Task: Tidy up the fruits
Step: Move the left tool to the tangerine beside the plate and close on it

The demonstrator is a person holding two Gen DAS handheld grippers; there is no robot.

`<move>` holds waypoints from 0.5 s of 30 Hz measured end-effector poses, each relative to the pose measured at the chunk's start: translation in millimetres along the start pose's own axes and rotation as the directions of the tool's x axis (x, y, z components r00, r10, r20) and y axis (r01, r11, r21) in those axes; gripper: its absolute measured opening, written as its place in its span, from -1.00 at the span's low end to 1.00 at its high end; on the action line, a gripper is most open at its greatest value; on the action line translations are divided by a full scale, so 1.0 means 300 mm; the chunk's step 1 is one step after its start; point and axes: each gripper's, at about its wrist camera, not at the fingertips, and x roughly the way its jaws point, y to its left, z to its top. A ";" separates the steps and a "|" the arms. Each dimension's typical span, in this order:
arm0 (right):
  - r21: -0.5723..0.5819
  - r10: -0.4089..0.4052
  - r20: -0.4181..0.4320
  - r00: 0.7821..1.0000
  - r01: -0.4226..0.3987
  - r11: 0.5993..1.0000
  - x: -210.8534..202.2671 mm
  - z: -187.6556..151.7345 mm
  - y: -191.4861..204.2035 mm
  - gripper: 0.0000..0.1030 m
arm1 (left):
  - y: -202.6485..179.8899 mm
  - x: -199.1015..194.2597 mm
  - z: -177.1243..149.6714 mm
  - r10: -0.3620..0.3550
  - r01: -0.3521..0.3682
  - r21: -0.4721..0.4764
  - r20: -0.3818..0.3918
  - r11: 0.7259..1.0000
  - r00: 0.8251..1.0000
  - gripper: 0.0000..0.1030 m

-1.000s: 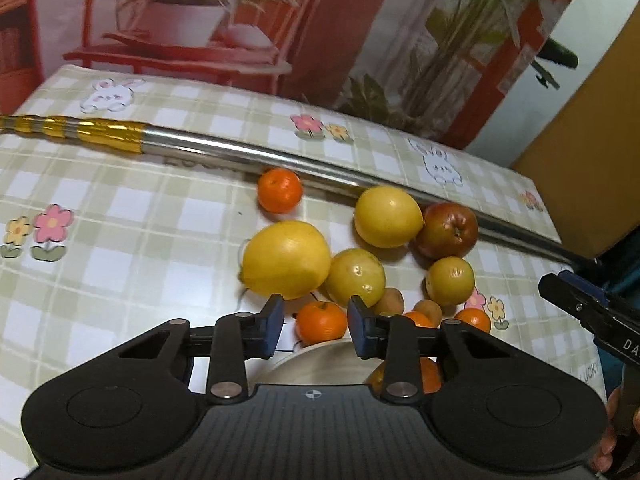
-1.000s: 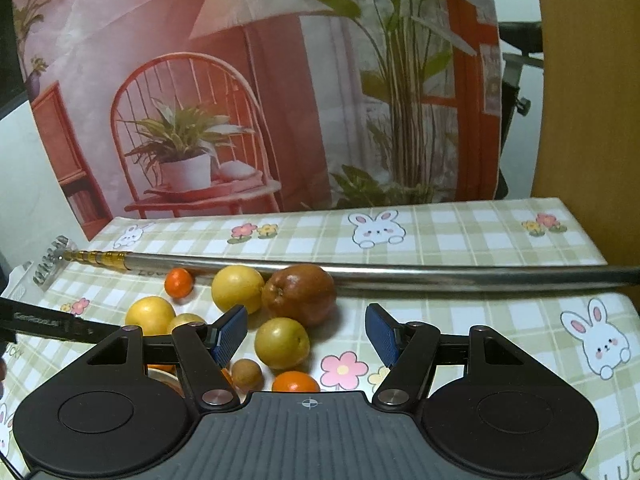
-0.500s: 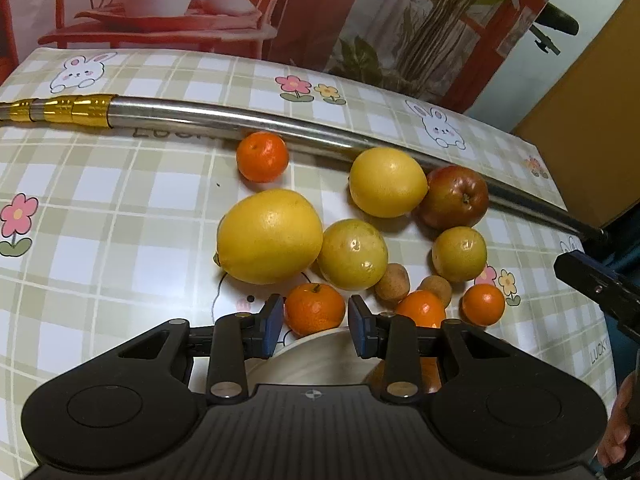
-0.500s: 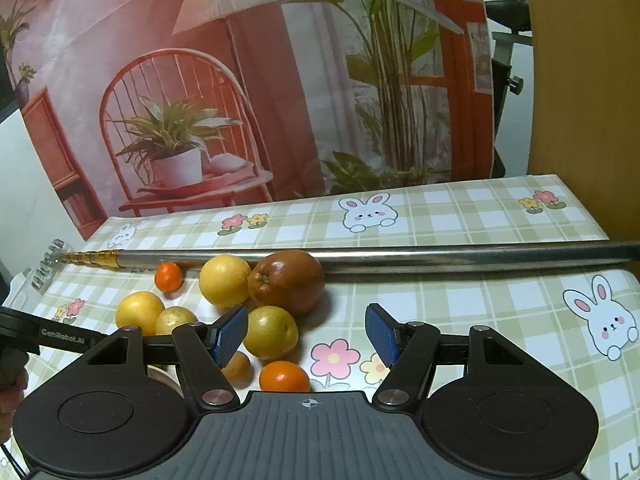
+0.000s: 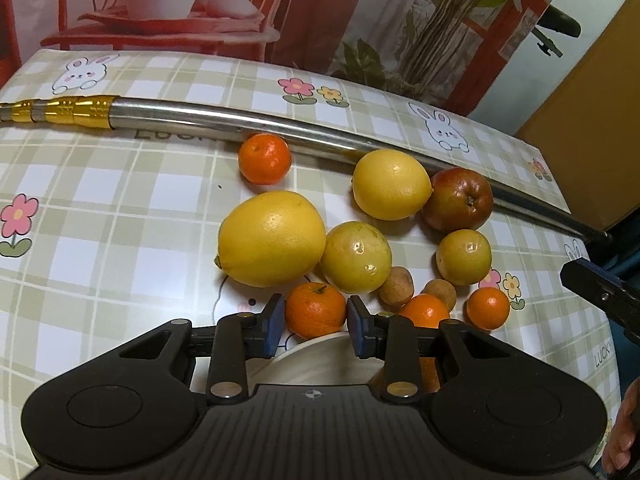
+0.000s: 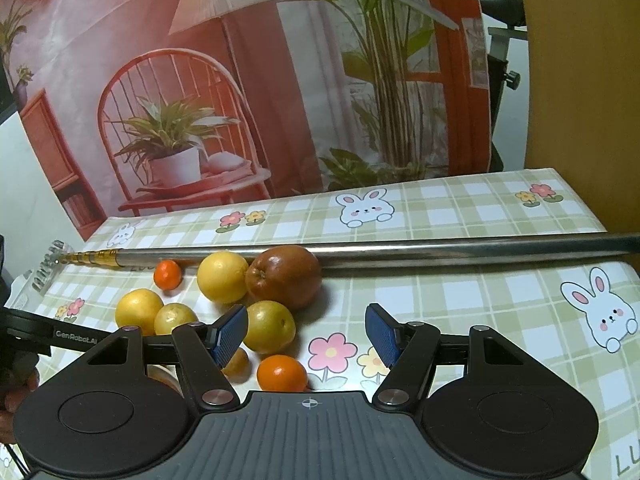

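Observation:
Fruit lies loose on the checked tablecloth: a big yellow citrus (image 5: 272, 238), a lemon (image 5: 390, 184), a red apple (image 5: 460, 198), two yellow-green fruits (image 5: 356, 256), several tangerines and small brown fruits (image 5: 396, 286). My left gripper (image 5: 316, 322) points steeply down over a pale plate (image 5: 320, 360). A tangerine (image 5: 316, 311) sits between its closing jaws; the blue pads are almost at its sides. My right gripper (image 6: 306, 330) stands open and holds nothing. A yellow-green fruit (image 6: 269, 326) lies by its left finger, a tangerine (image 6: 282, 372) below.
A long steel pole (image 5: 200, 114) with a gold end lies across the table behind the fruit. A printed backdrop (image 6: 240, 100) hangs past the far edge. The right gripper's finger (image 5: 600, 292) shows at the right of the left wrist view. A hand (image 5: 624, 440) is at the corner.
The fruit has slid slightly up in the left wrist view. The same tangerine stays between the left fingers, whose gap has narrowed a little. The right gripper looks unchanged.

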 end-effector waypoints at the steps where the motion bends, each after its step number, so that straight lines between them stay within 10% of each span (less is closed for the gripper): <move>1: 0.001 -0.001 -0.001 1.000 0.001 1.000 0.000 -0.001 -0.001 0.21 | 0.002 -0.010 -0.002 0.001 -0.001 0.000 0.007 1.000 1.000 -0.32; 5: 0.002 -0.001 -0.002 1.000 0.001 1.000 0.000 -0.002 -0.001 0.21 | 0.000 -0.065 -0.021 0.013 -0.015 0.029 0.051 0.999 0.999 -0.63; 15: -0.006 0.007 -0.005 1.000 -0.007 1.000 0.001 -0.004 0.011 0.21 | 0.043 -0.095 -0.044 -0.001 0.003 -0.021 0.075 1.000 0.997 -0.51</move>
